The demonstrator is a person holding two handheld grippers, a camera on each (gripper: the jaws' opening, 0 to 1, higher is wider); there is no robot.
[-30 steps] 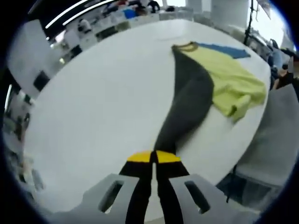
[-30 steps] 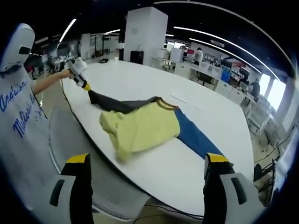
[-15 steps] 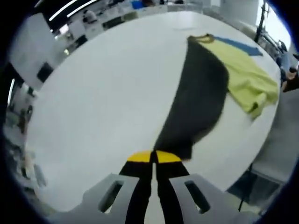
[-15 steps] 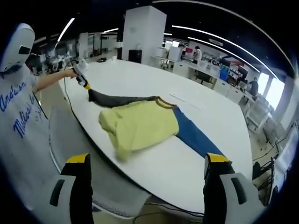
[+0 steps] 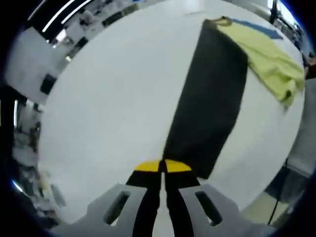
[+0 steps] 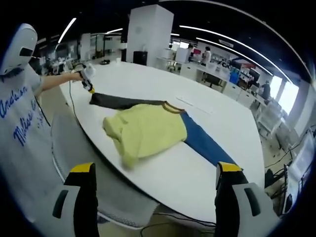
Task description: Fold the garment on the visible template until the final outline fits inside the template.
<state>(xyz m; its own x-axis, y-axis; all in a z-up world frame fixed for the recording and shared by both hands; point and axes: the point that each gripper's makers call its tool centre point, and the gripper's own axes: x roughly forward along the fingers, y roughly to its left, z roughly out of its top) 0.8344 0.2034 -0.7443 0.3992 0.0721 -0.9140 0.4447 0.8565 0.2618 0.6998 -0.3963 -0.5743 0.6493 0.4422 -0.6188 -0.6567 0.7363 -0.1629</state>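
Left gripper view. Left tongs (image 5: 162,170): jaws closed together, pinching the near end of the dark sleeve (image 5: 210,98). Sleeve drawn out long and flat across the white surface (image 5: 108,98), running away to the collar (image 5: 219,21). Yellow body of the garment (image 5: 269,59) lies bunched beyond it, near the surface's far edge; a strip of blue (image 5: 259,28) shows behind the yellow.

Right gripper view. Right tongs (image 6: 155,170): jaws wide apart, holding nothing, off the surface's (image 6: 197,168) near edge. Garment (image 6: 145,131) lies mid-surface: yellow body rumpled, dark sleeve (image 6: 123,102) stretched toward the person's hand (image 6: 74,76) and the left tongs (image 6: 89,86), blue sleeve (image 6: 202,143) stretched the opposite way. No template outline can be made out.

Handling, judged. Light, soft knit; no stiffness, sags and creases wherever unsupported, drags readily over the smooth surface. Not fragile. Best taken at edges: cuffs, shoulder seams, hem corners. The rumpled yellow hem wants spreading flat before any fold, likely by the free right tongs.
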